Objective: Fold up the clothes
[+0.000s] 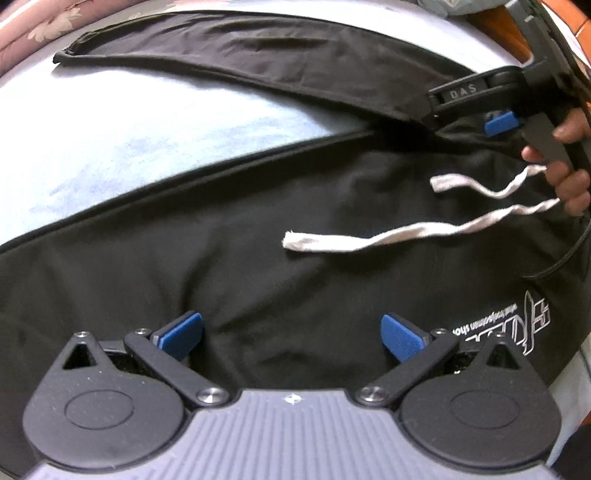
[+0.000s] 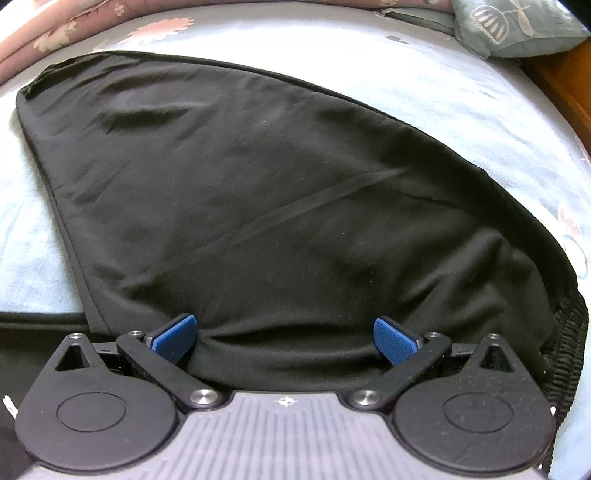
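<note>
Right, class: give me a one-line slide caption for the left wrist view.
Open left gripper hovers over black pants with white drawstrings on a pale blue bedsheet.

The trousers (image 1: 258,240) lie spread on the bedsheet (image 1: 110,129), under and ahead of the left gripper (image 1: 291,336). Two drawstring ends (image 1: 369,240) rest on them, ahead and to its right. The right gripper (image 2: 284,338) hangs over one trouser leg (image 2: 240,184); a pillow (image 2: 517,29) lies far ahead to its right.

Left gripper (image 1: 291,334) and right gripper (image 2: 284,338) both gape wide, angled downward
</note>
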Motion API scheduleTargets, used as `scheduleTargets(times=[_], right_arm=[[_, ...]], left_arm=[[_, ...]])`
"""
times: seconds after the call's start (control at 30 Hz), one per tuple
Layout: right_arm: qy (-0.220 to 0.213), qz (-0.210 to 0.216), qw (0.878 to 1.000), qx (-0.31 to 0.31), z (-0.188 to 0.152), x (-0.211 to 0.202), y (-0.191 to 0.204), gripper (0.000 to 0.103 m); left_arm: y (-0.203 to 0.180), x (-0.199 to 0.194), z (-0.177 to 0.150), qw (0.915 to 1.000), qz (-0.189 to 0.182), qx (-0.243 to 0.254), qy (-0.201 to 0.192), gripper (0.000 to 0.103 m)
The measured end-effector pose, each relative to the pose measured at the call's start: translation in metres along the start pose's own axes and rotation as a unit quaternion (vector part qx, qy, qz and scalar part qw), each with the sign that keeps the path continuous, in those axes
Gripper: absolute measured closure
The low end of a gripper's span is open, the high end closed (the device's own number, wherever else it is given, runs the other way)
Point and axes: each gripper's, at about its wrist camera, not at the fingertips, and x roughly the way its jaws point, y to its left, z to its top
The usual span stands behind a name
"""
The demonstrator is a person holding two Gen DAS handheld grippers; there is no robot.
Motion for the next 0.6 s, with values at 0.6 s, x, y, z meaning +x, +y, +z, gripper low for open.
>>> scheduleTargets(times=[0.6], right_arm=[[-0.166,0.141,0.962,-0.166,0.220,-0.065,0.172,0.030]], left_arm=[[0.083,-0.049,0.052,0.9900,0.080,0.036,-0.111,0.001]])
